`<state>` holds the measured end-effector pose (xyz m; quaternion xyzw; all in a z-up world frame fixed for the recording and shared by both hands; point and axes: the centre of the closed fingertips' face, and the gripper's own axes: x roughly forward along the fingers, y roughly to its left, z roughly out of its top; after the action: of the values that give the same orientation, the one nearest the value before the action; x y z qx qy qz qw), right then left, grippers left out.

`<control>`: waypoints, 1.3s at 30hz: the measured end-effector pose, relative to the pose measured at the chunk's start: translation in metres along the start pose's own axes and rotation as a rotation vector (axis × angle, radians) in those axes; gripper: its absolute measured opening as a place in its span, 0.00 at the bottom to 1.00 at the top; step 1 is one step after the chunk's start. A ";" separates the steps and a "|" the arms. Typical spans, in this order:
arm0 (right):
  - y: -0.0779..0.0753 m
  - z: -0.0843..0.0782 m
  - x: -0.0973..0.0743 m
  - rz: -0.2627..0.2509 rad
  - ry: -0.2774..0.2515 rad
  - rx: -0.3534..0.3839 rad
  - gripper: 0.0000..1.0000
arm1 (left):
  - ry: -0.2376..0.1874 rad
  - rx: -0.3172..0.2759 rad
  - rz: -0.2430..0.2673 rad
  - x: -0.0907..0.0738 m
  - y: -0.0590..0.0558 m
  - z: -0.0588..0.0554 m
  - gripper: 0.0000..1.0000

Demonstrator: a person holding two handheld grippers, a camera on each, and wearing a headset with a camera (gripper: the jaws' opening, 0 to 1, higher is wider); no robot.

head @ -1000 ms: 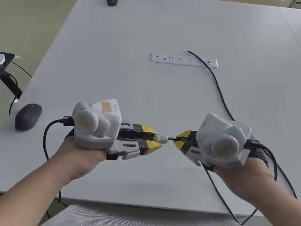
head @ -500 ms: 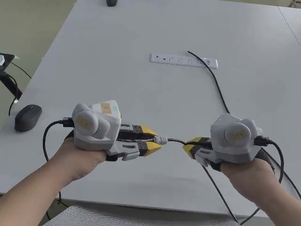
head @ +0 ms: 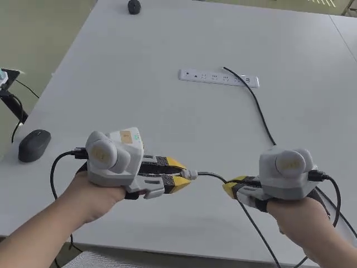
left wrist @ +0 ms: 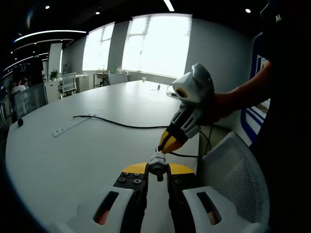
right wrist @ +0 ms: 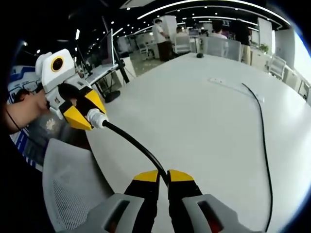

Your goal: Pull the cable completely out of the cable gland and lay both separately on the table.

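black cable [head: 209, 175] looks mid-pull: left tool [head: 179, 177] closed on the cable gland [head: 191, 175], right tool [head: 230, 187] closed on the cable; next, spread them until it slips free.

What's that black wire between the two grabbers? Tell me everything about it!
The cable is thin, round and black, with a smooth coat that looks like rubber. One end goes into the small pale cable gland, which the left gripper pinches in its jaws. The right gripper has its jaws shut on the cable farther along. Between the two it hangs in a soft curve in the air, near the front edge of the white table.
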<state>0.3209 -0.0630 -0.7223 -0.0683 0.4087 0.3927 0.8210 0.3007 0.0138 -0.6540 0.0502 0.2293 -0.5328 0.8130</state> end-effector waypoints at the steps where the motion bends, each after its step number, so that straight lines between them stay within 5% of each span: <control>1: 0.000 0.000 0.000 0.001 -0.002 -0.002 0.01 | 0.000 0.000 0.000 0.000 0.000 0.000 0.15; 7: 0.000 0.000 -0.001 0.004 -0.015 -0.034 0.02 | -0.001 0.000 0.002 0.000 0.002 0.001 0.15; 16: 0.007 0.014 -0.005 -0.013 -0.051 -0.217 0.12 | 0.002 -0.005 0.008 0.002 0.005 -0.001 0.15; 19: 0.017 0.028 -0.008 -0.009 -0.083 -0.315 0.15 | -0.002 -0.007 0.006 0.001 0.005 0.000 0.15; 21: 0.034 0.043 -0.011 0.004 -0.108 -0.451 0.16 | -0.002 -0.007 0.005 0.001 0.005 0.000 0.15; 27: 0.062 0.054 -0.005 0.031 -0.110 -0.654 0.18 | -0.003 -0.008 0.004 0.001 0.004 0.000 0.15; 39: 0.068 0.053 0.002 0.033 -0.076 -0.762 0.05 | -0.002 -0.006 0.006 0.000 0.003 -0.001 0.15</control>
<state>0.3074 0.0077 -0.6749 -0.3473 0.2037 0.5319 0.7449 0.3029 0.0152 -0.6550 0.0478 0.2300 -0.5298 0.8149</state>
